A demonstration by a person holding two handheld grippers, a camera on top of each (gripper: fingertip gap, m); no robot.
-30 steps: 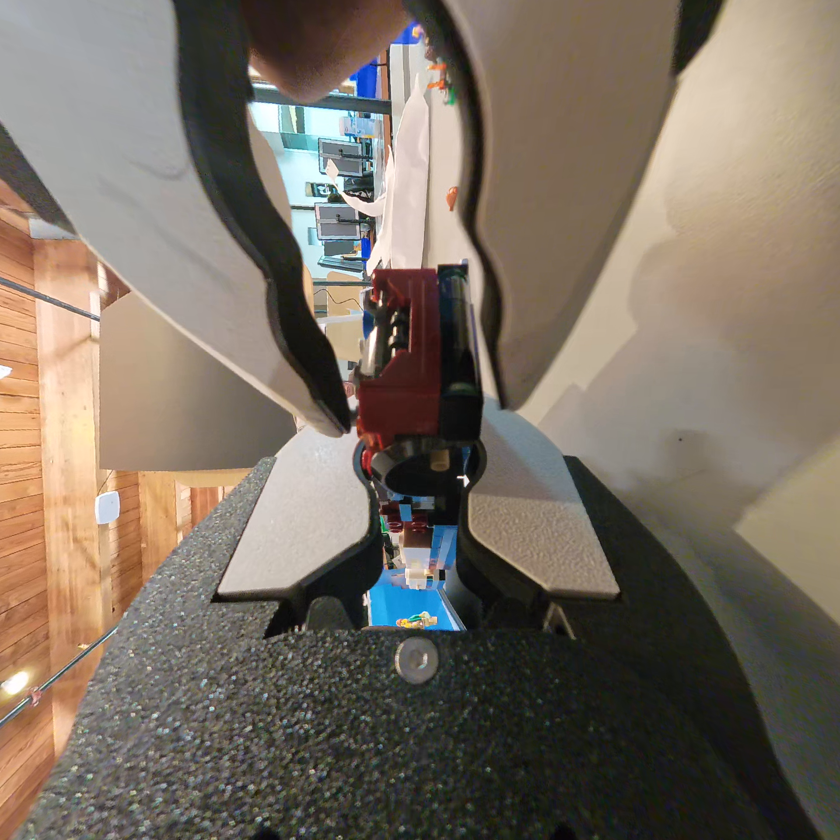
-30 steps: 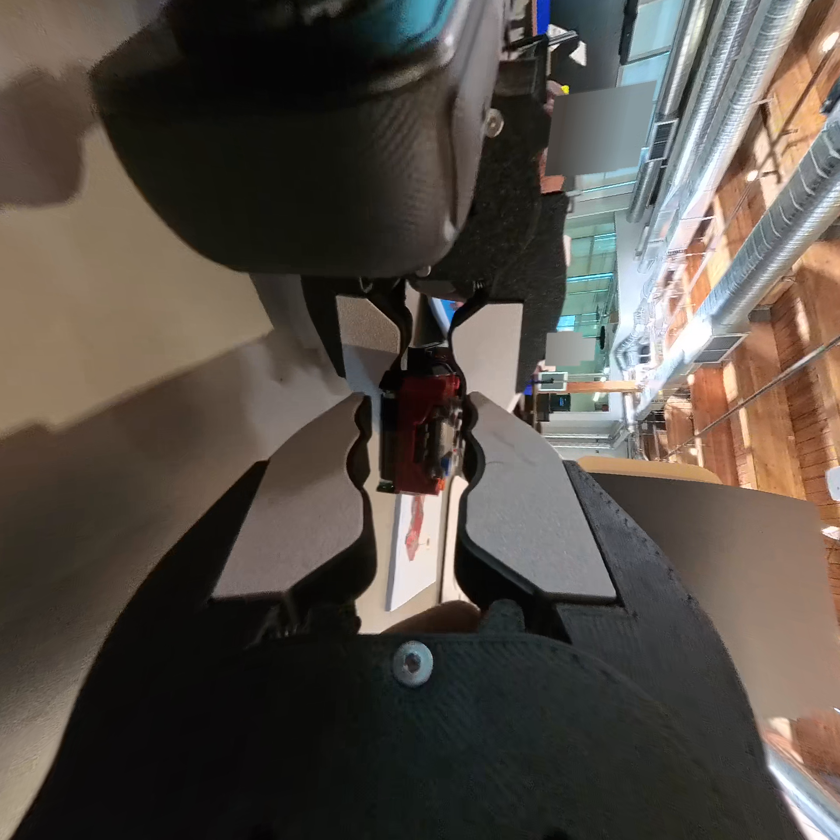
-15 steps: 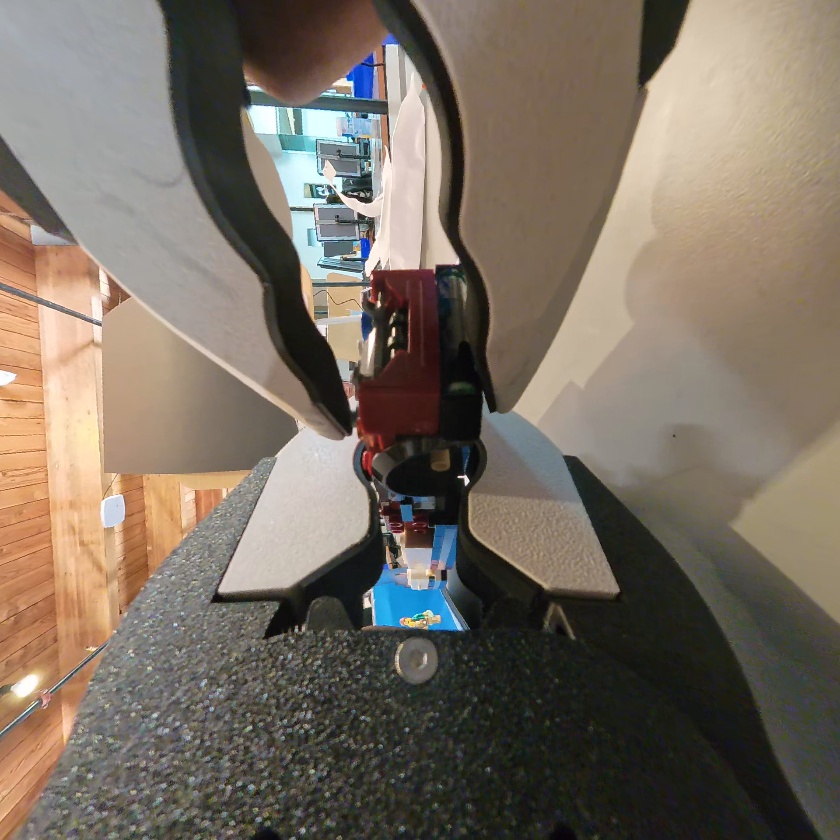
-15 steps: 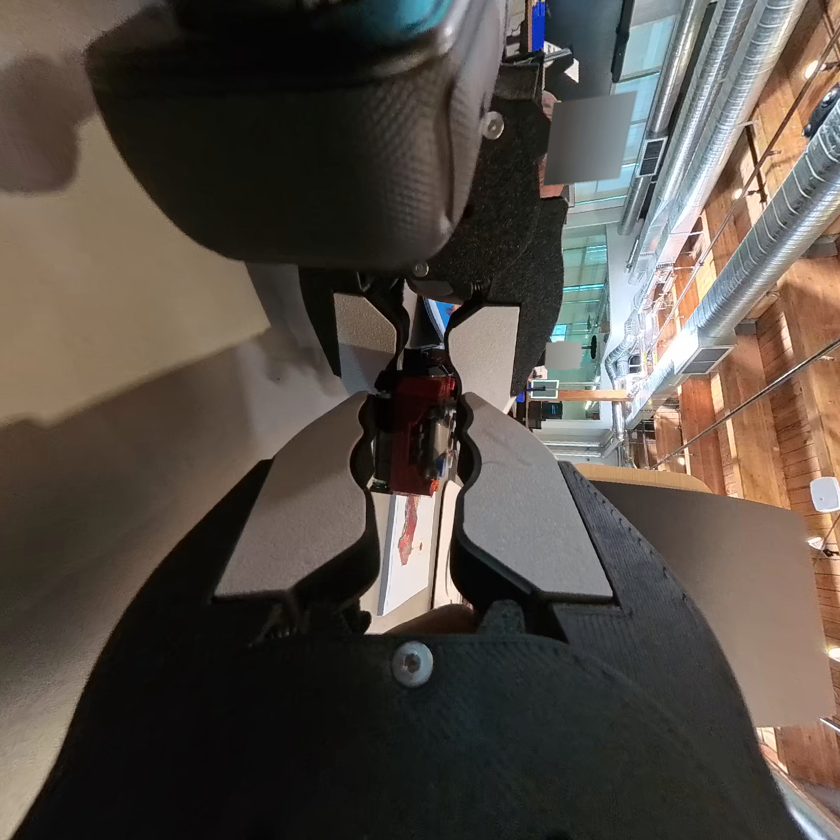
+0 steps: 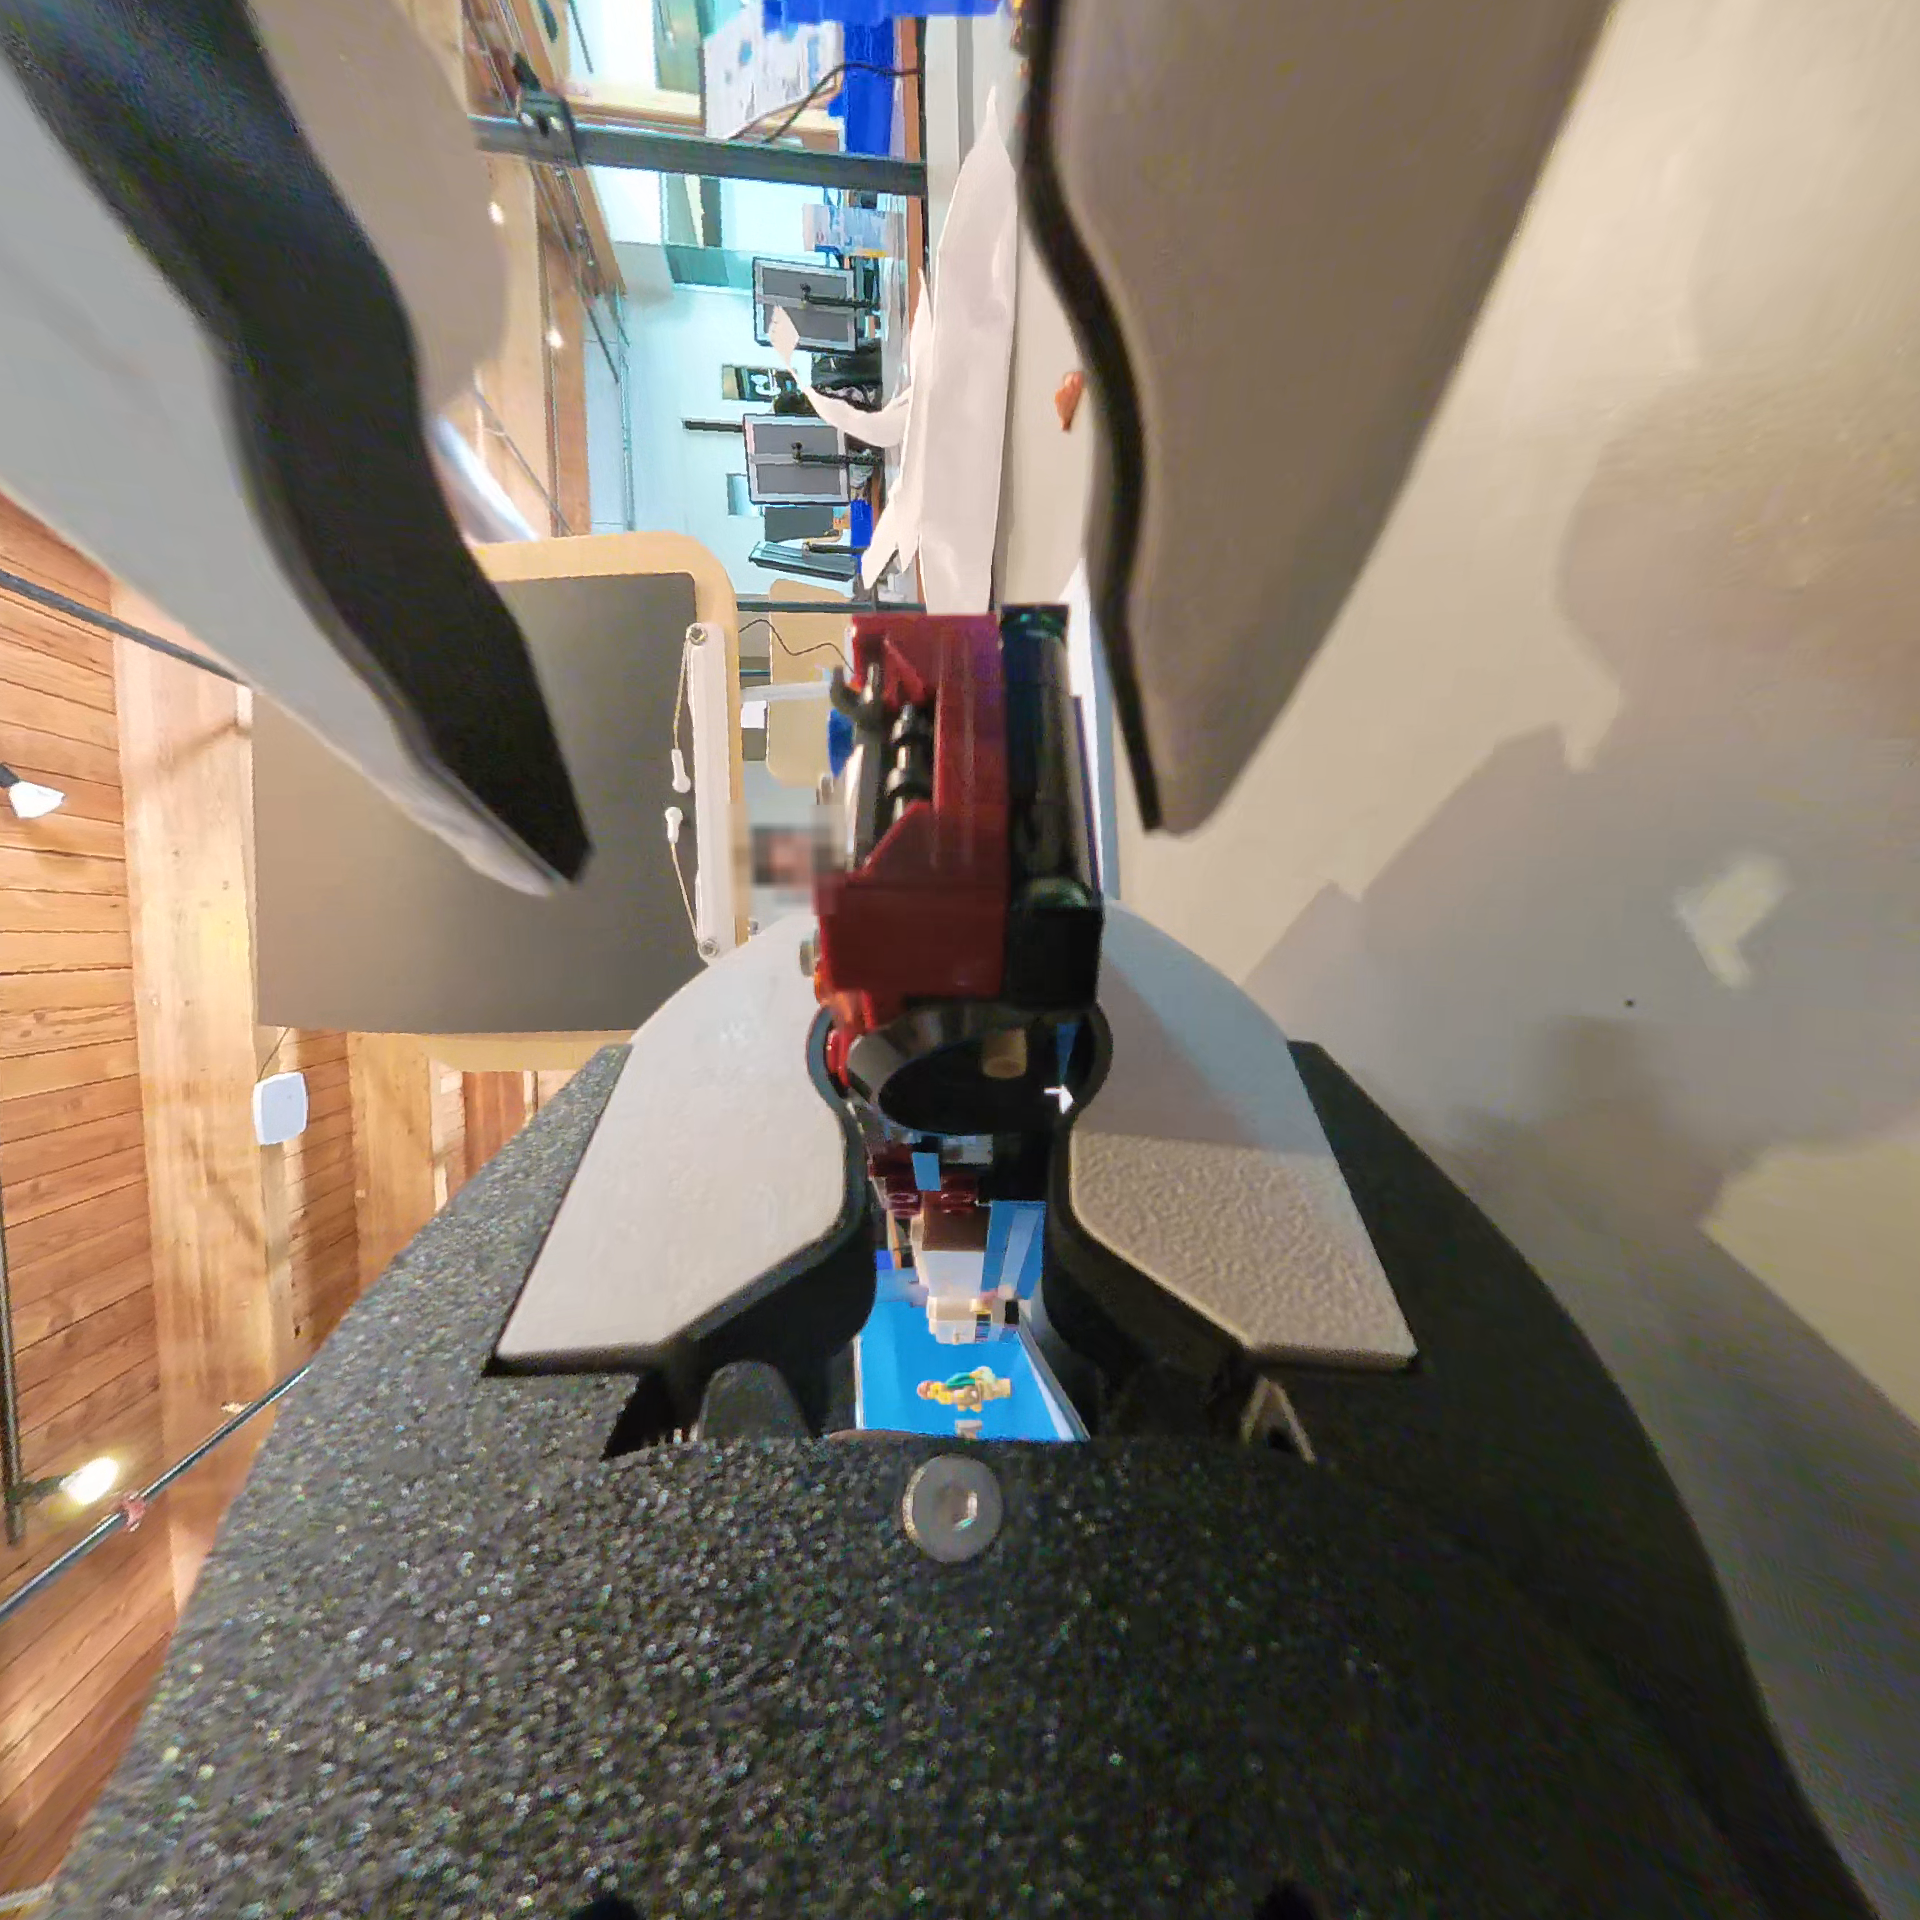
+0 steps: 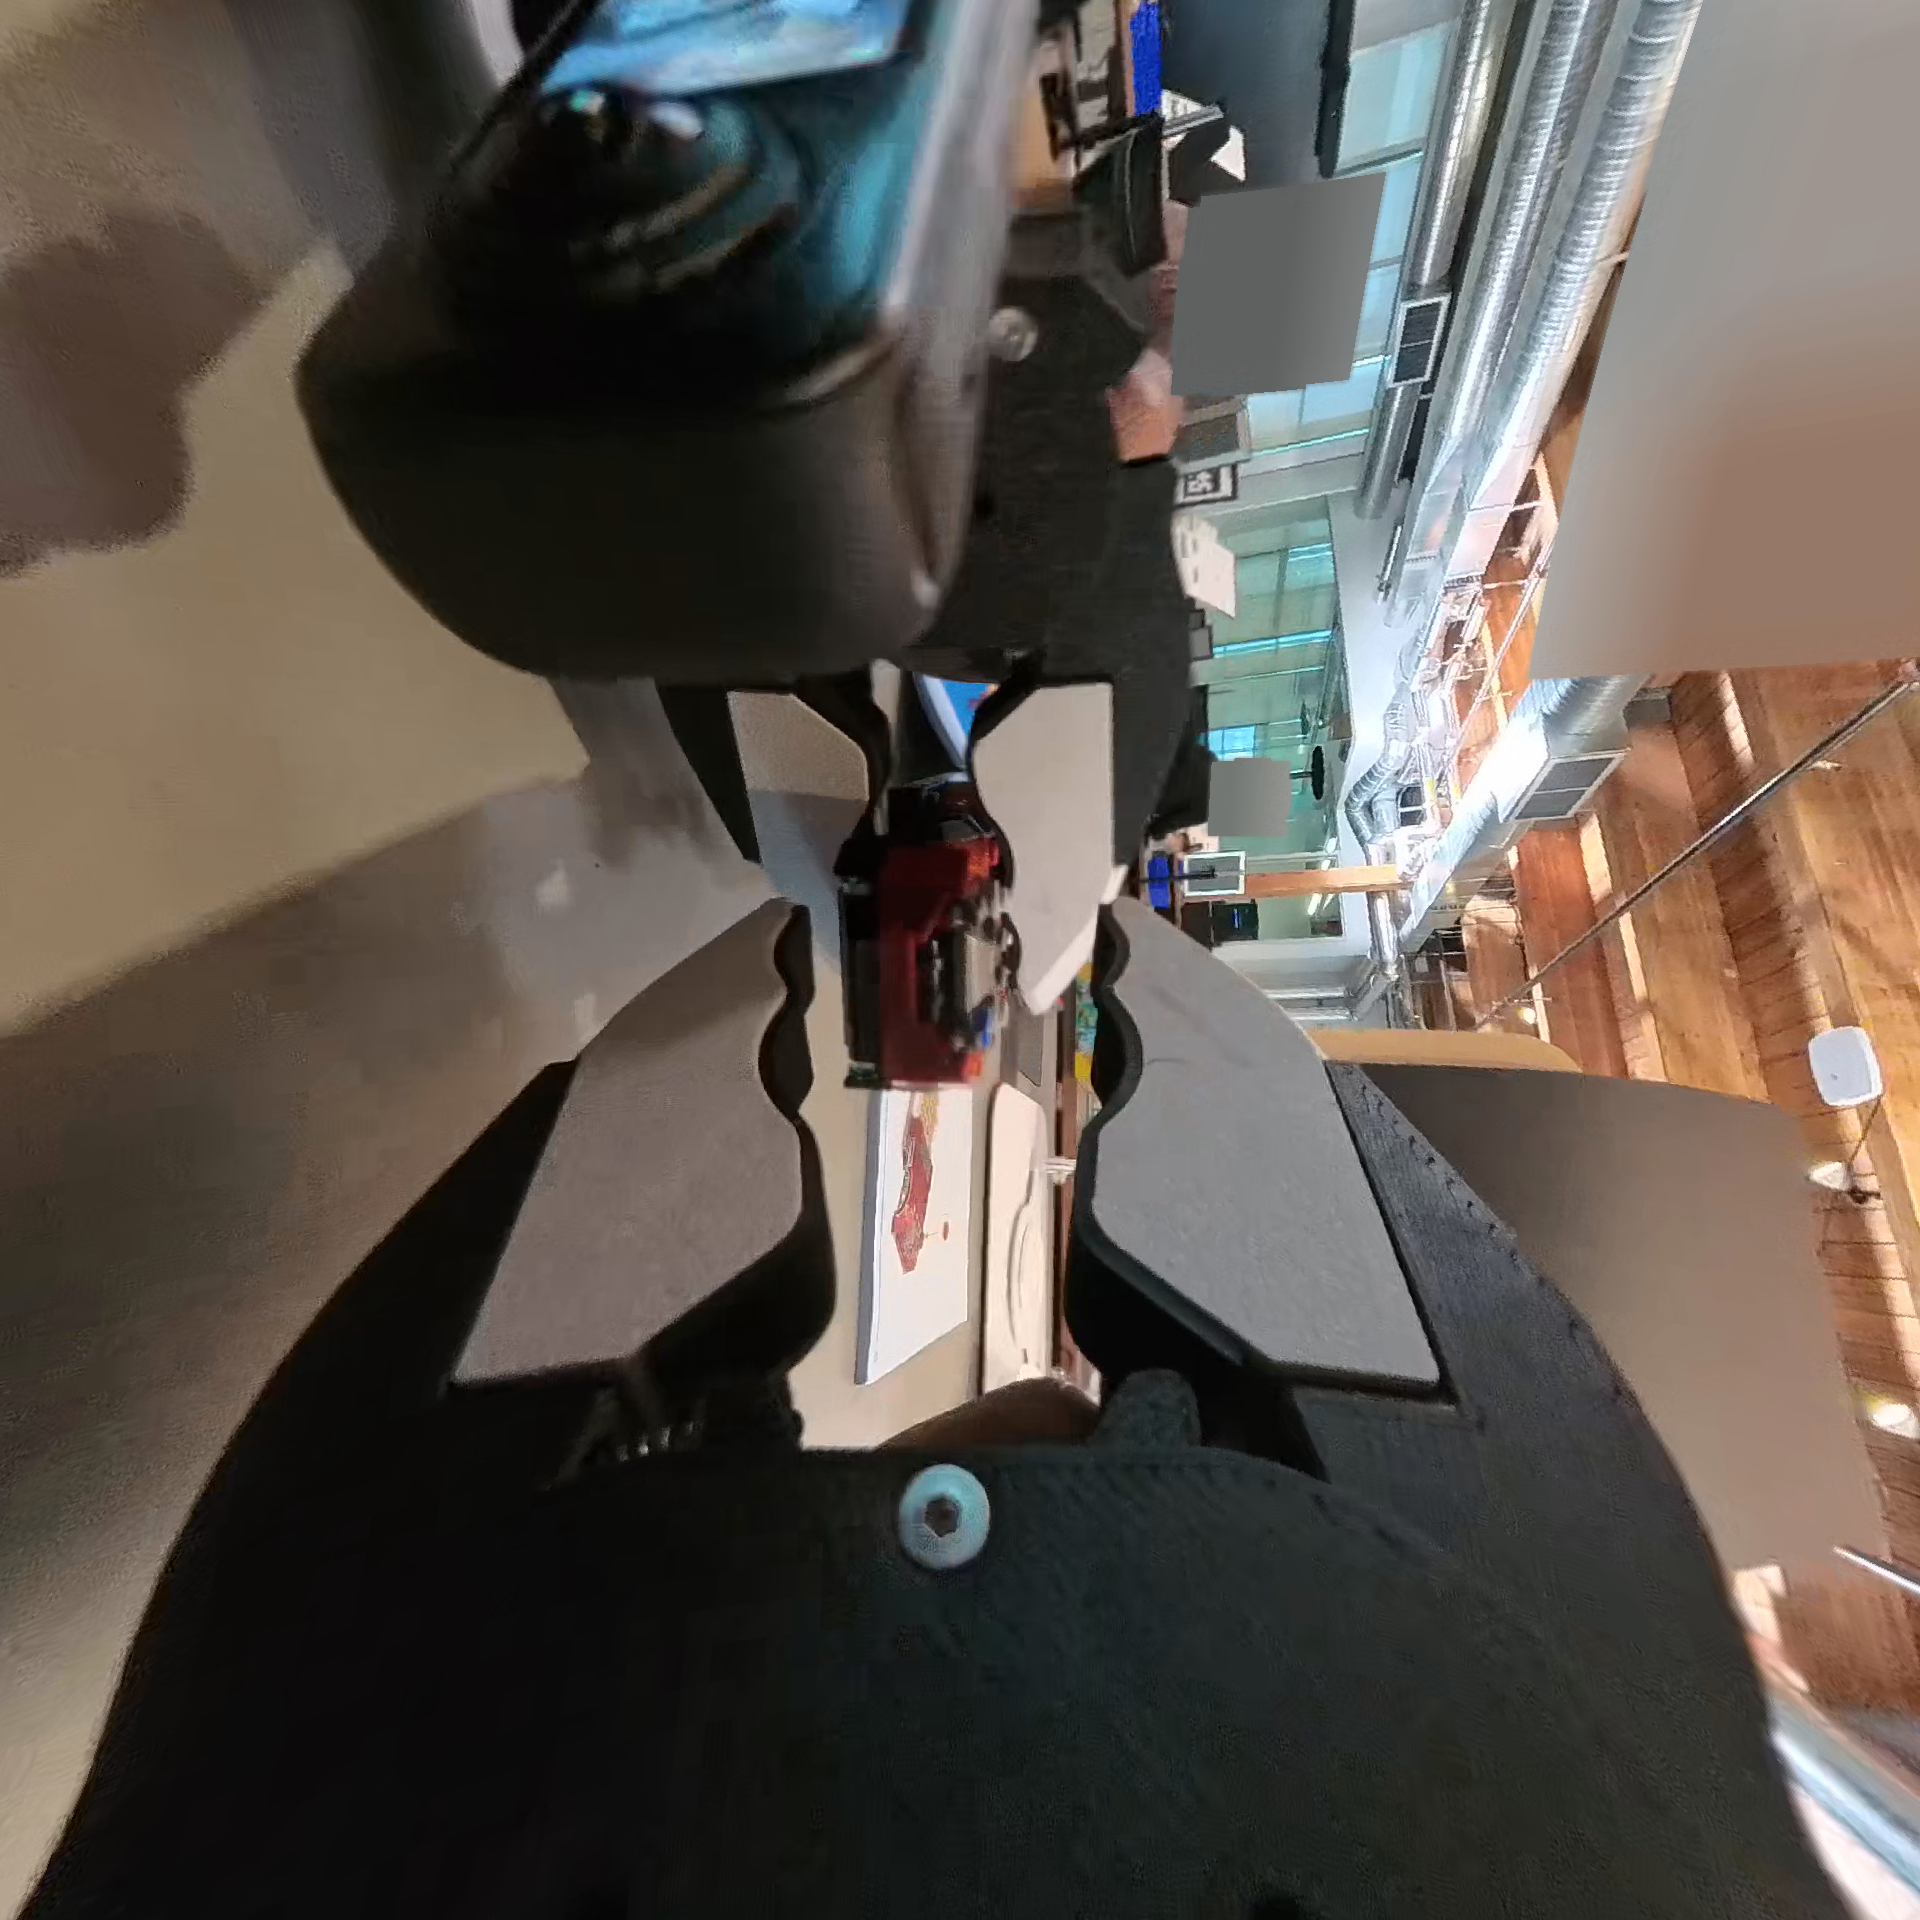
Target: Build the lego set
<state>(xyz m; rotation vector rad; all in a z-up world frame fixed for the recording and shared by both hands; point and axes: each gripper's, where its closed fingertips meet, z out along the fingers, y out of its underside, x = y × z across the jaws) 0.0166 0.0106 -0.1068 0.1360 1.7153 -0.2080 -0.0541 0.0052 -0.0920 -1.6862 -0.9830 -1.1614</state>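
A dark red and black brick-built toy vehicle (image 5: 956,831) is sitting clamped in the left claw (image 5: 958,1049), both pads pressing on its near end where a black wheel is showing. The model is being held in the air, turned on its side, beside the pale tabletop (image 5: 1558,520) that is filling one side of both views. In the right wrist view the same toy vehicle (image 6: 925,956) is projecting out of the left claw (image 6: 925,821) toward the camera. The right claw (image 6: 951,997) is standing wide, its fingers (image 6: 727,1049) flanking the free end of the vehicle with a visible gap on each side, neither pad touching it. A white sheet with a red picture (image 6: 920,1205) is lying on the tabletop beyond the right claw. A blue surface with small toy figures (image 5: 961,1382) is showing between the left claw's finger bases. Wooden wall panelling (image 5: 62,1039) and monitors (image 5: 800,468) are appearing in the background.
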